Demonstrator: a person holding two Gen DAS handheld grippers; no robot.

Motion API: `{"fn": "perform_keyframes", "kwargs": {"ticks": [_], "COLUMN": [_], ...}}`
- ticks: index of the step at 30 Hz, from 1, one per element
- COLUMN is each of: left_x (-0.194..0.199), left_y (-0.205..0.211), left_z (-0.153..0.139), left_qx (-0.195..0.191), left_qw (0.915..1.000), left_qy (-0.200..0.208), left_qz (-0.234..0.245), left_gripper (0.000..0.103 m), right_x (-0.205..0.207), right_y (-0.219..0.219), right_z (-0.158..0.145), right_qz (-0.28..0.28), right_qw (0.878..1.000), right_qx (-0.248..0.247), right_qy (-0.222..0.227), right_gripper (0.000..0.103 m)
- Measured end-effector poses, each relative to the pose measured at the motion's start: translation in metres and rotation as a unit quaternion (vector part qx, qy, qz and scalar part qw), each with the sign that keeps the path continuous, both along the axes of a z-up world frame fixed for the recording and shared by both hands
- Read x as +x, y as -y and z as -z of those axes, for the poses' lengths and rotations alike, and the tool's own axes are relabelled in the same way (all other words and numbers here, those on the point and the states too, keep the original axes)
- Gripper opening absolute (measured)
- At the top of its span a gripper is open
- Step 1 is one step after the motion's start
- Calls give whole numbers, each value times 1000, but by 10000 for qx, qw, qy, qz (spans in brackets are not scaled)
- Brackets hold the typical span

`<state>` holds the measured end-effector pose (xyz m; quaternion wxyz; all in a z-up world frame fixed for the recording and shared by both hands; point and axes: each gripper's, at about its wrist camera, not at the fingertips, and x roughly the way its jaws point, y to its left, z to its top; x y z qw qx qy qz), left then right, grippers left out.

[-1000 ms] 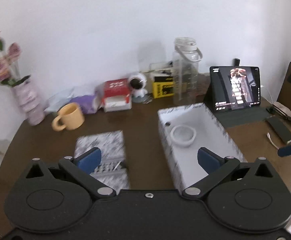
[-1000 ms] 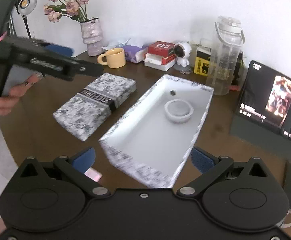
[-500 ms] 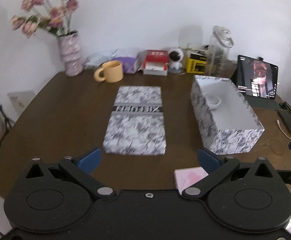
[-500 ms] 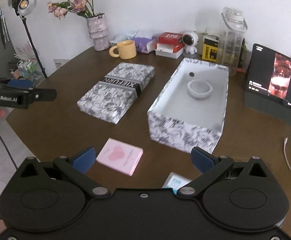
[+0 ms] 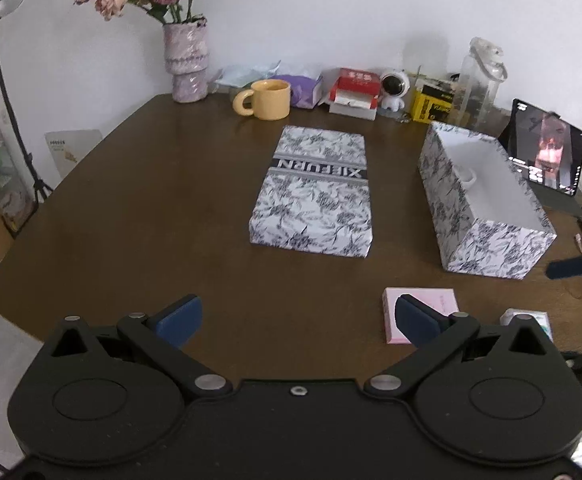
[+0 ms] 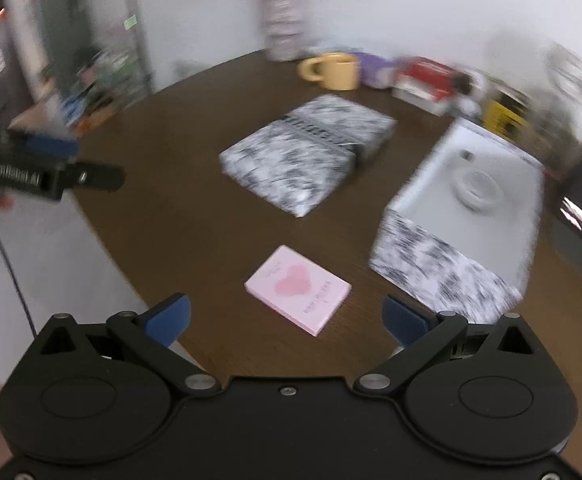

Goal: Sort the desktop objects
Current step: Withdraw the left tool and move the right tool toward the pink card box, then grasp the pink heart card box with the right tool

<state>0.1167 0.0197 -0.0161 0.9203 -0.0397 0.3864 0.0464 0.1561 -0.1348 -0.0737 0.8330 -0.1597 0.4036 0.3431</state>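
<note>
While flat, pink card box [image 6: 298, 290] long axis diagonal (right-wrist view).

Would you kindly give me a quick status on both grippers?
Left gripper open, empty. Right gripper open, empty, above pink box. Open patterned box holds a white bowl. Nothing between.

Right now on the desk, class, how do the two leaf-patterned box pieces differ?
The flat lid lies pattern side up, low, carrying a dark lettered band; the open box stands taller, mouth up, white inside. The lid sits mid-table, the box to its right. Both share the grey leaf print.
</note>
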Motion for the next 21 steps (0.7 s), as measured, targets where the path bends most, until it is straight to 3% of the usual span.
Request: {"fn": "perform_keyframes", "kwargs": {"ticks": [4, 8, 15, 21], "left_x": [-2, -1, 2, 10], "left_y": [-3, -5, -3, 4], "left_z": [6, 12, 18, 22], "left_qx": [-71, -167, -246, -314], "left_qw": [9997, 9986, 9960, 9946], "left_qy": [-113, -250, -405, -563], "left_qz": [-190, -428, -753, -816], "left_gripper": [103, 103, 103, 103], "right_x": [11, 34, 66, 86], "right_y": [-25, -43, -78, -94], "right_z": [23, 44, 89, 113], "right_qz": [-956, -1780, -2901, -3455], "right_qw": [9936, 9806, 9435, 9177], "right_qx": [-585, -815, -1592, -1934], "right_qy": [129, -36, -149, -316], "right_gripper": [103, 103, 103, 102]}}
